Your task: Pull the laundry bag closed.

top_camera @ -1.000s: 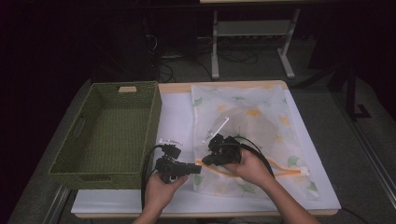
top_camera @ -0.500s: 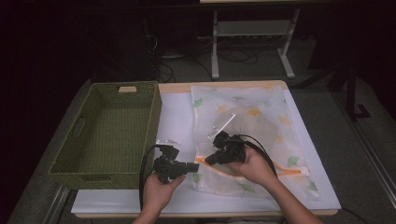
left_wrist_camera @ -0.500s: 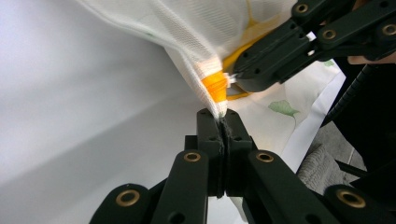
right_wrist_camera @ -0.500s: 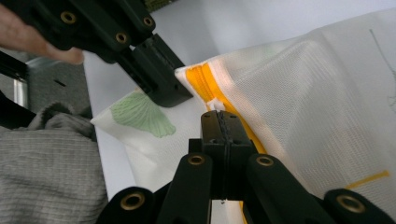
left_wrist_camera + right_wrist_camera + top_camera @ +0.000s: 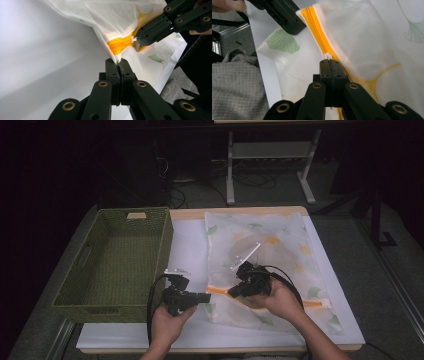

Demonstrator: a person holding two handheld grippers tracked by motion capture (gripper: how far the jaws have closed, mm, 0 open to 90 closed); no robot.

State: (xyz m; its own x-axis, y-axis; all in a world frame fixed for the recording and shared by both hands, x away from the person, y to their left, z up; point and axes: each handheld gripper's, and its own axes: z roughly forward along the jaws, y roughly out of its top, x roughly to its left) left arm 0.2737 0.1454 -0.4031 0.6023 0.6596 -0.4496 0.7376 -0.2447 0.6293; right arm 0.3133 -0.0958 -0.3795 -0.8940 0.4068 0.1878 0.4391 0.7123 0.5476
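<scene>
The left gripper (image 5: 119, 62) is clamped on the corner of the mesh bag (image 5: 280, 245) lying on the table (image 5: 190, 240), probably to hold it firm, while the right gripper (image 5: 329, 62) is closed on the white zipper tab (image 5: 327, 55) to pull it along the orange zipper (image 5: 317, 30).

Basket (image 5: 117, 262) left on table (image 5: 190, 245) — mesh bag (image 5: 280, 250) right, beside it
</scene>
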